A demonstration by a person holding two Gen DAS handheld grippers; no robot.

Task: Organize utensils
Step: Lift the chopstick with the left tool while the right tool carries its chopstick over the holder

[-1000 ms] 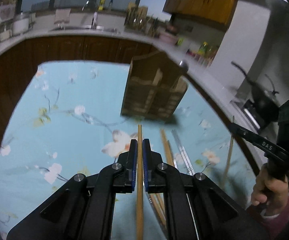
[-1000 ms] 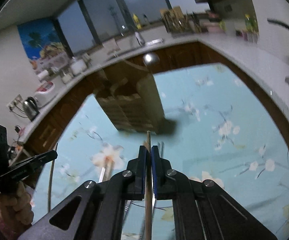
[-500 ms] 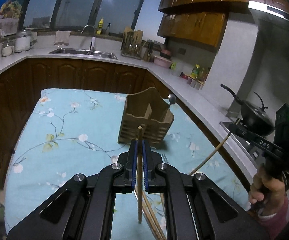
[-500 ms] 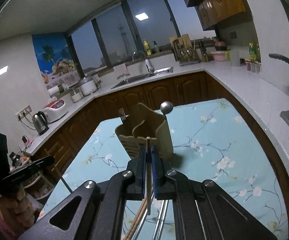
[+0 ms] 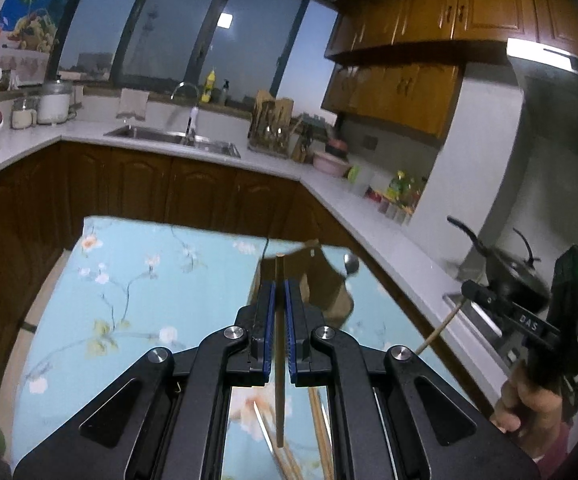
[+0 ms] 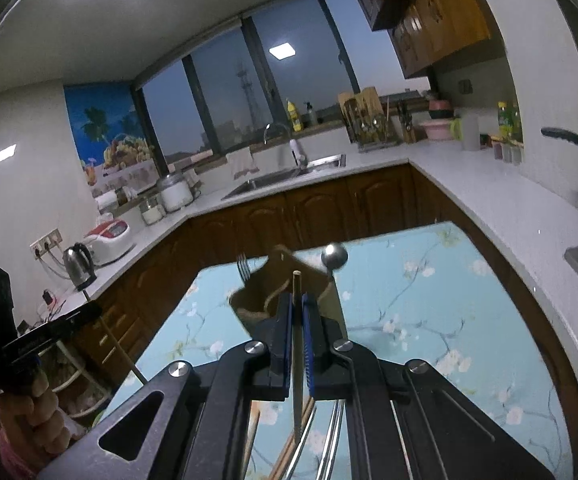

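Observation:
My left gripper [image 5: 279,285] is shut on a wooden chopstick [image 5: 279,384] that stands upright between its pads. My right gripper [image 6: 297,299] is shut on another chopstick [image 6: 297,380], also upright. Both are held above the table, just short of the wooden utensil holder [image 5: 323,284], which also shows in the right wrist view [image 6: 267,294]. The holder has a spoon [image 6: 334,256] and a fork [image 6: 243,266] standing in it. More chopsticks [image 5: 321,436] and metal utensils [image 6: 331,440] lie on the table below the grippers.
The table has a light blue flowered cloth [image 5: 129,280]. Dark wood cabinets and a white counter [image 5: 369,216] ring it, with a sink [image 5: 169,136] at the back and a black wok [image 5: 517,276] on the right. The right gripper [image 5: 529,320] shows at the left view's right edge.
Both grippers have risen from the table, each lifting its chopstick and tilting up, so the views now take in the kitchen. The holder now sits lower in both views.

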